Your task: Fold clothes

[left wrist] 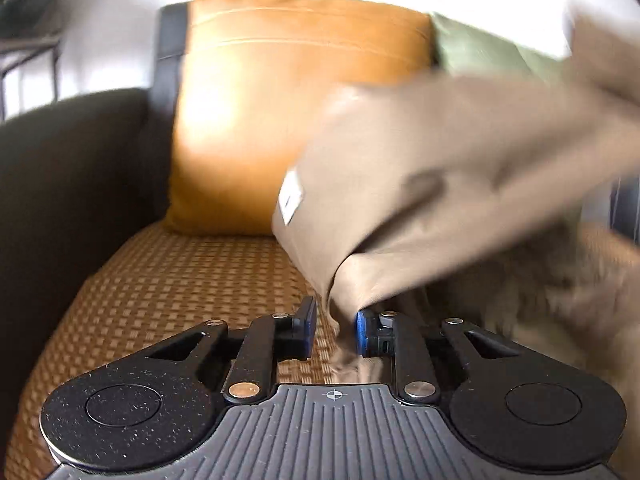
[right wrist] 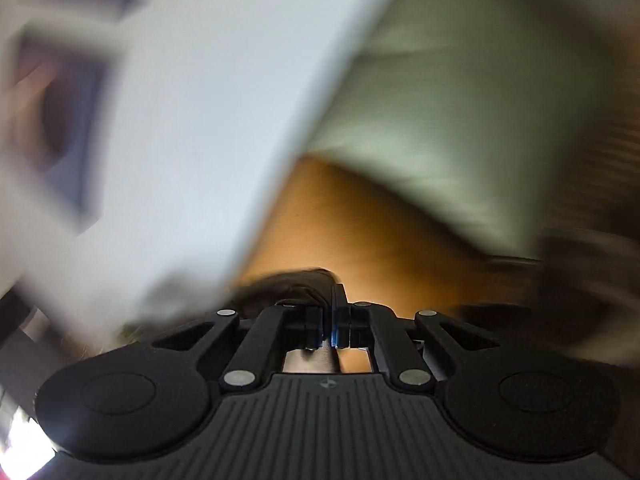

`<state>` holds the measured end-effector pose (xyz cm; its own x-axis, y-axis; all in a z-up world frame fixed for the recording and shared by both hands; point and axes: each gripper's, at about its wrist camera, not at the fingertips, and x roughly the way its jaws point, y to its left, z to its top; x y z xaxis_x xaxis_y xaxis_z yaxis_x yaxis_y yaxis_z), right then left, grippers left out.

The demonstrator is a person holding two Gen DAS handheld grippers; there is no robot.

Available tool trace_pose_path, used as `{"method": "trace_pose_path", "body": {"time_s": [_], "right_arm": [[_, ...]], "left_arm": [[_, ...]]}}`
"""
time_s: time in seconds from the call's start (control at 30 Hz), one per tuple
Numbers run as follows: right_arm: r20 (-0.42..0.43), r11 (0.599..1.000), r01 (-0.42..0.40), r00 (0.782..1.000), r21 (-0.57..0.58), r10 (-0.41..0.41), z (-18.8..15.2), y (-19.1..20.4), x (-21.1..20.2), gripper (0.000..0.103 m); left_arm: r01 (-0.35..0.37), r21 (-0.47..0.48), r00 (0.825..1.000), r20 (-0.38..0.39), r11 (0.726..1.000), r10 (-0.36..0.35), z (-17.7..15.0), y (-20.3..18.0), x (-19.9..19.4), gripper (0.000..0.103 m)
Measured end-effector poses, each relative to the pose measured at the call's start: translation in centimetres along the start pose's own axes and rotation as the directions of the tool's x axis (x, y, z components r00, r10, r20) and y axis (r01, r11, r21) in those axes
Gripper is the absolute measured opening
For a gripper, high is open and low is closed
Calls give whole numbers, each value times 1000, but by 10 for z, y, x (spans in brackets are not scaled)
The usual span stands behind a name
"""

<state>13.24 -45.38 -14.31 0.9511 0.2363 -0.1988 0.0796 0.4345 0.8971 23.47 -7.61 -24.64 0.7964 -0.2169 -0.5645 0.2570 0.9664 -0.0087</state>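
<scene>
A tan garment (left wrist: 440, 168) with a small white label hangs in the air over the sofa seat, blurred, stretching up to the right. A bunched fold of it passes between the blue pads of my left gripper (left wrist: 336, 326), whose jaws stand a little apart, the right pad touching the cloth. In the right wrist view my right gripper (right wrist: 330, 326) is shut, with a dark fold of cloth (right wrist: 296, 284) over its left finger. That view is heavily blurred.
The woven brown seat (left wrist: 168, 292) lies below the left gripper. An orange cushion (left wrist: 288, 100) and a pale green cushion (left wrist: 480, 52) lean at the back. A dark sofa arm (left wrist: 68, 184) rises at left. The orange cushion (right wrist: 360, 232) and green cushion (right wrist: 460, 120) also show in the right wrist view.
</scene>
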Motion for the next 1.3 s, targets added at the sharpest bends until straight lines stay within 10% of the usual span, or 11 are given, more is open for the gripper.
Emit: {"method": "trace_pose_path", "body": {"time_s": [0.17, 0.43, 0.77, 1.07, 1.3], "right_arm": [[-142, 826, 335, 942, 453, -303, -30, -168, -32, 8], [-160, 938, 304, 947, 165, -279, -9, -145, -29, 23], [-120, 916, 401, 910, 12, -397, -1, -146, -58, 37], [-63, 876, 362, 914, -319, -401, 32, -115, -29, 60], [-126, 849, 365, 889, -383, -439, 27, -119, 3, 61]], "left_arm": [[-64, 49, 995, -77, 997, 68, -15, -9, 20, 18], [-125, 66, 989, -73, 990, 130, -21, -11, 14, 18], [-169, -7, 970, -178, 986, 165, -52, 21, -10, 18], [80, -385, 992, -59, 920, -111, -15, 73, -29, 76], [64, -419, 981, -141, 906, -135, -7, 57, 33, 80]]}}
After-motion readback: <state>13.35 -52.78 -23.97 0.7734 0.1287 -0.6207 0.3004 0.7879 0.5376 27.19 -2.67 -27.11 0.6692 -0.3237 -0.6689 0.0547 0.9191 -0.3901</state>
